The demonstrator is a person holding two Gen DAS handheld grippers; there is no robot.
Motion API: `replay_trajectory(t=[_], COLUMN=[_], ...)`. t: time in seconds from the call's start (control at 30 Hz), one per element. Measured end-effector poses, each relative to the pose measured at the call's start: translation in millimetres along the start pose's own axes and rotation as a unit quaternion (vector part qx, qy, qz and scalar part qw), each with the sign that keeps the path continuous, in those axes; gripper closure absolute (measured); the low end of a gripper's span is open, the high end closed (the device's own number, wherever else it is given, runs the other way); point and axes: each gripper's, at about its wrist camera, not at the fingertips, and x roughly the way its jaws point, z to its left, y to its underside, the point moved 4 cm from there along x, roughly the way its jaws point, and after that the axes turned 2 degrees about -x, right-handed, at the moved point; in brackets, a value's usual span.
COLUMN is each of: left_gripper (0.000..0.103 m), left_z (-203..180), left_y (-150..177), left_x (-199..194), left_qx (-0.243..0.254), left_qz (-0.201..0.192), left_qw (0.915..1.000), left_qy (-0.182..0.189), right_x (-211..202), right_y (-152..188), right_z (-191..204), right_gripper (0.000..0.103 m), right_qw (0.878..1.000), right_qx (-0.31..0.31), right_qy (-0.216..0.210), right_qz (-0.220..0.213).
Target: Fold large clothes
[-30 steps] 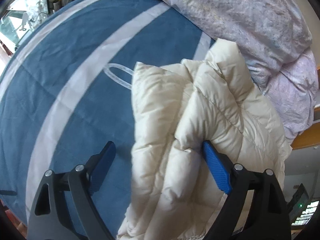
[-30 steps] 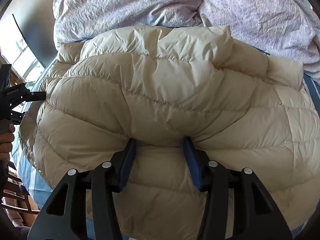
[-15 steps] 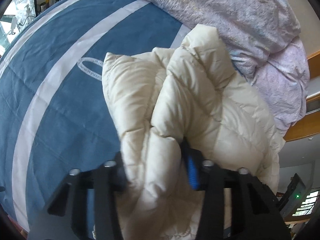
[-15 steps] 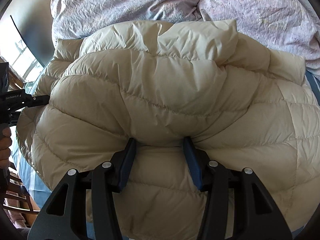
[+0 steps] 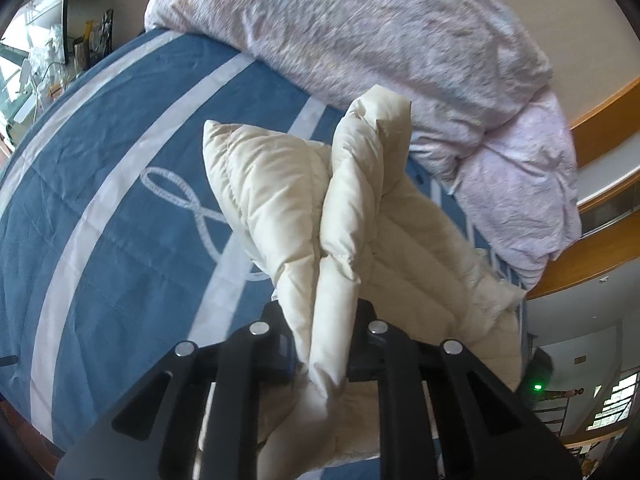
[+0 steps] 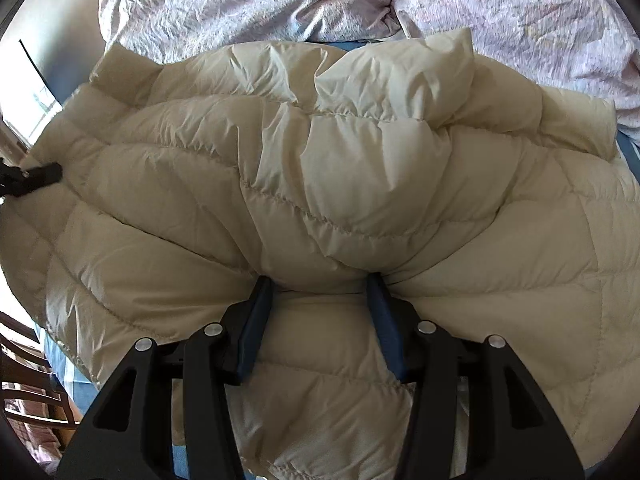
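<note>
A: Where do we have the cream puffer jacket [image 5: 352, 216] now?

B: It lies on the blue bedspread with white stripes [image 5: 120, 208], near the heap of lilac bedding [image 5: 400, 52] piled along the bed's far side. Seen from our left wrist, a thick fold of the jacket runs straight up out of the left gripper [image 5: 326, 344], and the rest spills down to the right.

A: So how does that claw stand?

B: Pressed together on the fold. Its two black fingers squeeze the quilted layers between them, and the bundle stands upright just ahead of the tips.

A: And the other side?

B: In the right wrist view the jacket [image 6: 320, 184] fills nearly everything. The right gripper [image 6: 320, 292] pinches a puffed ridge of it; the blue pads [image 6: 256, 320] bite into the fabric on both sides, with the bulge swelling above them. At the far left edge the tip of our left claw [image 6: 38, 176] touches the jacket's rim.
</note>
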Motion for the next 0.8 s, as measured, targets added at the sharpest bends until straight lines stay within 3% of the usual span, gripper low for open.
replay_trajectory(t=[0.33, 0.8], left_gripper=[0.088, 0.088], left_z=[-55, -150], left_y=[10, 42], left_x=[-26, -26], left_qx=[0.029, 0.069], left_qz=[-0.028, -0.008], left_qw=[0.9972, 0.9880], left_qy=[0.062, 0.138], right_x=[1, -2], right_y=[1, -3], right_z=[-4, -13], right_gripper=[0.051, 0.051], right_qw=[1.000, 1.000], right_qx=[0.002, 0.011], right_qy=[-0.011, -0.027], right_qz=[-0.001, 0.001])
